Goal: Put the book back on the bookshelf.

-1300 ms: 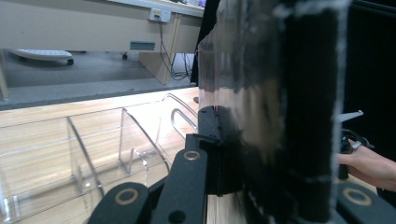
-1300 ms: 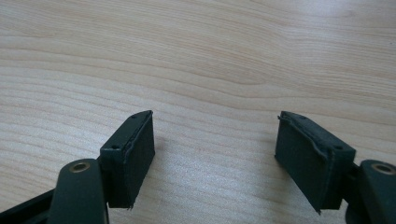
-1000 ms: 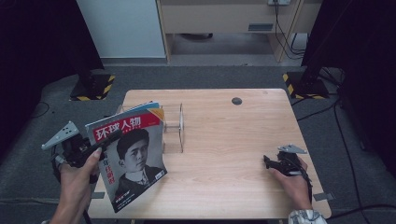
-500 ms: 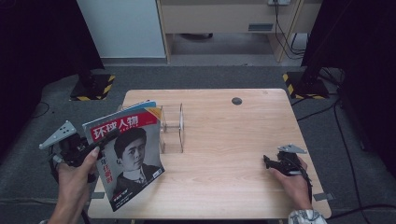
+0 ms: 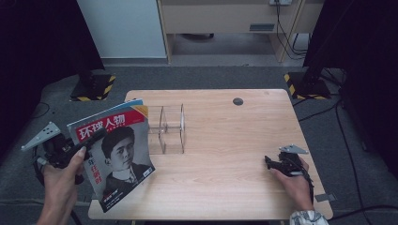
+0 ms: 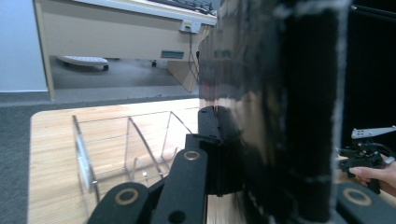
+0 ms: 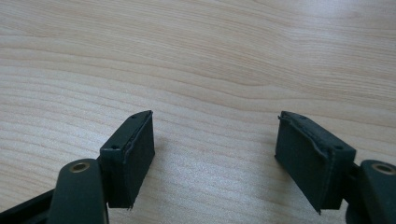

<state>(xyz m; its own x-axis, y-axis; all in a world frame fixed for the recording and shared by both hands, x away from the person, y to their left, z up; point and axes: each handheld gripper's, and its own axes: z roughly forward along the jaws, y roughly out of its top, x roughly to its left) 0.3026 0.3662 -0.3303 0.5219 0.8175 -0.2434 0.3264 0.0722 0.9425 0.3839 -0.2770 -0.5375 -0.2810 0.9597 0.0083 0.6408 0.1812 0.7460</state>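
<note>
Magazine (image 5: pixel 115 159) is clamped in L gripper (image 5: pixel 89 140) at its left edge, raised over the table's (image 5: pixel 225 173) front-left corner and tilted, cover toward the person. Edge grip keeps the sheets stiff and the lower edge free, likely so it can go down into a slot of the clear acrylic rack (image 5: pixel 171 129) just to its right. In the left gripper view the jaws are shut tight on the magazine (image 6: pixel 280 116), whose dark glossy face blocks most of the sight line; rack (image 6: pixel 126 149) lies ahead-left.

R gripper (image 5: pixel 274 164) rests on the table at front right, well apart from the work, jaws spread with nothing between them, bare wood (image 7: pixel 210 70) under them. Prob. parked to keep clear.

Around: round dark cable hole (image 5: pixel 238 101) at far edge. Obstacles: rack's thin dividers, hard to see, could catch the floppy lower corner. Otherwise path looks free.
</note>
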